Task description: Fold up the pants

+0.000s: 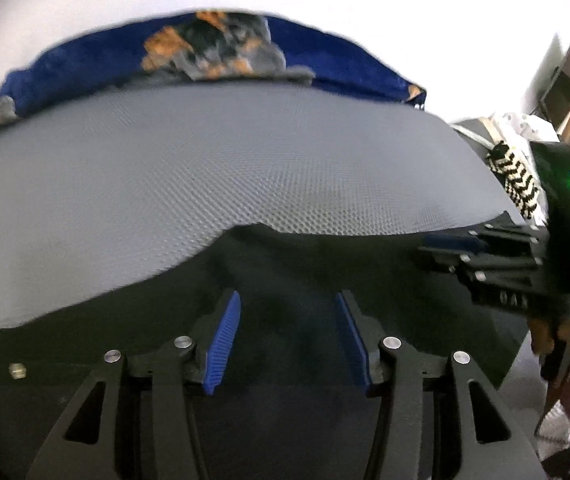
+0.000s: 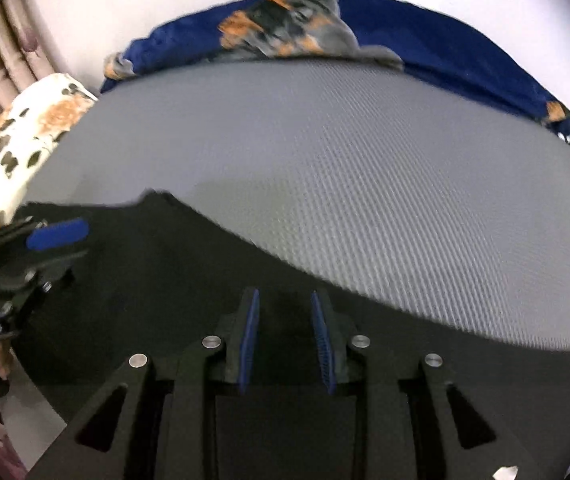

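The black pants (image 1: 305,264) are seen spread flat on a grey textured mat (image 1: 205,168), with their far edge running in an uneven line across the mat. In the left wrist view the left hand-held gripper (image 1: 287,308) is held low over the dark fabric, which fills the space beneath and between its blue-padded fingers (image 1: 225,340). Its jaws are parted widely and nothing is gripped between them.

In the right wrist view the right hand-held gripper (image 2: 285,316) is likewise positioned over the pants (image 2: 165,280), near the fabric's far edge where it meets the mat (image 2: 365,160). A narrower gap is kept between its jaws, and no cloth can be seen pinched there; the fabric lies below the pads.

Each hand-held gripper is caught in the other's view: the right one (image 1: 451,246) at the right of the pants, the left one (image 2: 59,236) at their left, both at the garment's far edge.

A blue blanket with orange and grey patches (image 1: 213,52) is bunched along the mat's far side, and a floral pillow (image 2: 21,140) is seen at the left.
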Demonstrator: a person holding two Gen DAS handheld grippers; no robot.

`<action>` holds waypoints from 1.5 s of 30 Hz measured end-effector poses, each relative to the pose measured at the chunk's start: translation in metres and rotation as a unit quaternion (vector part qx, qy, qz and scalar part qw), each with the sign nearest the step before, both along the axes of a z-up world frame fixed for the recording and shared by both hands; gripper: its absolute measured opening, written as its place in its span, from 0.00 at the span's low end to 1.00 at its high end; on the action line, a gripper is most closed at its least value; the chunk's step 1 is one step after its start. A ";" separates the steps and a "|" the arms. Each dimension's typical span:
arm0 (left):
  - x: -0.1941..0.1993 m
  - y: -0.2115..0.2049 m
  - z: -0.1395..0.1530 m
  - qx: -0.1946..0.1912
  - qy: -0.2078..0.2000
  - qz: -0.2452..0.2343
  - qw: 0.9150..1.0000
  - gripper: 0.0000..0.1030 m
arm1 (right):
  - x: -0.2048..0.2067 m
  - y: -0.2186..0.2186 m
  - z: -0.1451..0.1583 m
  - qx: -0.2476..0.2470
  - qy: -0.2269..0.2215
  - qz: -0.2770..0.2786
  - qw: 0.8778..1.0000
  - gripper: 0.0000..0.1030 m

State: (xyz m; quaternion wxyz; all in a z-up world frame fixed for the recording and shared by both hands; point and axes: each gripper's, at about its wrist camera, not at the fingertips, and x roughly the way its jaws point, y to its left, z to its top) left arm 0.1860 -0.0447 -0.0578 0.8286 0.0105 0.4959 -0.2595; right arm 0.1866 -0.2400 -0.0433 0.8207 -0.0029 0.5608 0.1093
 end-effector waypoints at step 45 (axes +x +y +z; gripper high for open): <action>-0.048 -0.065 -0.012 0.086 -0.006 0.046 0.995 0.56 | -0.078 -0.246 0.038 0.093 -0.011 -0.184 0.978 0.41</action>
